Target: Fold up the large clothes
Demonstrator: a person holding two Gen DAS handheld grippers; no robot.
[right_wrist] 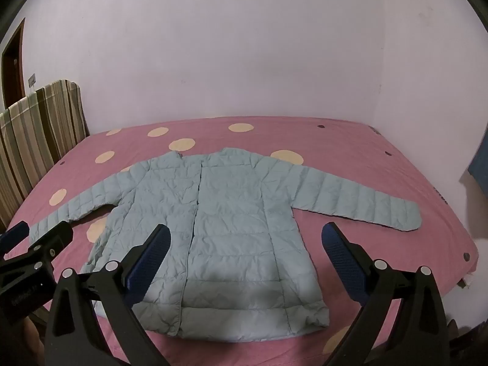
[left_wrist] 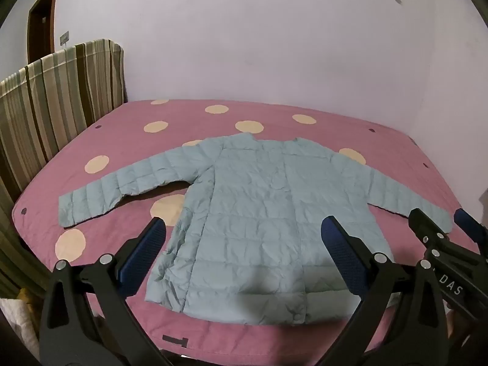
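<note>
A light blue quilted puffer jacket [left_wrist: 244,213] lies flat, front up, on the pink bed, both sleeves spread out sideways; it also shows in the right wrist view [right_wrist: 231,222]. My left gripper [left_wrist: 244,228] is open and empty, hovering above the jacket's lower hem. My right gripper [right_wrist: 245,228] is open and empty above the hem too. The right gripper [left_wrist: 439,216] shows at the right edge of the left wrist view, over the jacket's right cuff. The left gripper [right_wrist: 42,231] shows at the left edge of the right wrist view, near the left cuff.
The bed [left_wrist: 274,113] has a pink cover with cream dots. A striped headboard [left_wrist: 52,103] stands at its left. A white wall runs behind. A brown door [left_wrist: 39,27] is at far left. The bed's near edge [left_wrist: 213,341] lies below the grippers.
</note>
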